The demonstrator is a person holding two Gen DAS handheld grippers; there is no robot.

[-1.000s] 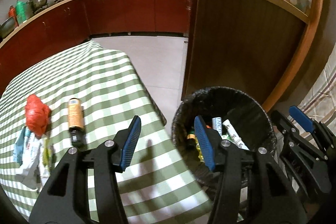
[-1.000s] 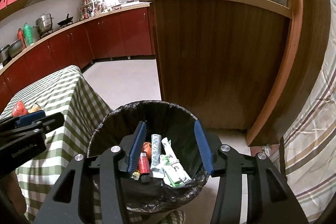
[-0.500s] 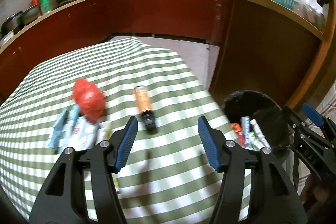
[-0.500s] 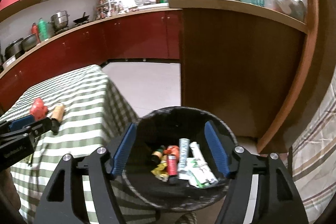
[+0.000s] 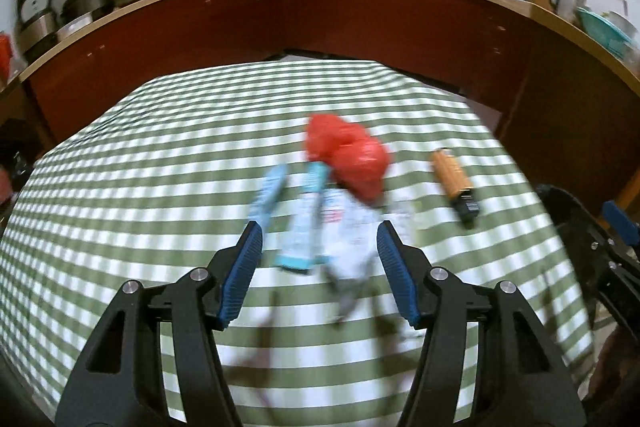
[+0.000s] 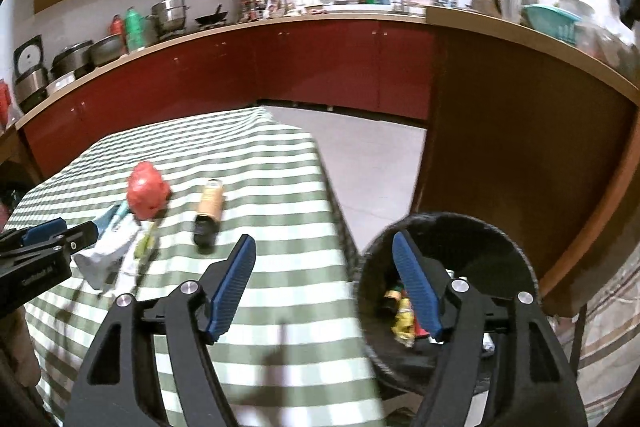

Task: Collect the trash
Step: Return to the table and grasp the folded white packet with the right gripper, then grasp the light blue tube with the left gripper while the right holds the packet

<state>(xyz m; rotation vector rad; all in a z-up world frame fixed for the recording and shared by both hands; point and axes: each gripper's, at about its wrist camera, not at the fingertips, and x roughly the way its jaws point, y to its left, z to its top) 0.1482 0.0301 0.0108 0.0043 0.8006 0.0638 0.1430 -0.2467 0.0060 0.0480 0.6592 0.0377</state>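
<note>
Left wrist view: I had my left tool (image 5: 319, 255) gaping, empty, over blurred wrappers (image 5: 320, 227) on the counter (image 5: 120, 187) (right tool (image 6: 324, 279) just widened, empty too).

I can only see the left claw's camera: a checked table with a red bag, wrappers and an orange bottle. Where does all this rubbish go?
Observer: Into a black-lined bin that stands on the floor just off the table edge.
Operator: Is anything in it already?
Observer: Yes, a yellow wrapper and a small dark bottle lie at the bottom.
Operator: Is the other claw carrying something?
Observer: No. The right gripper has just been opening, and nothing is between its jaws.
</note>
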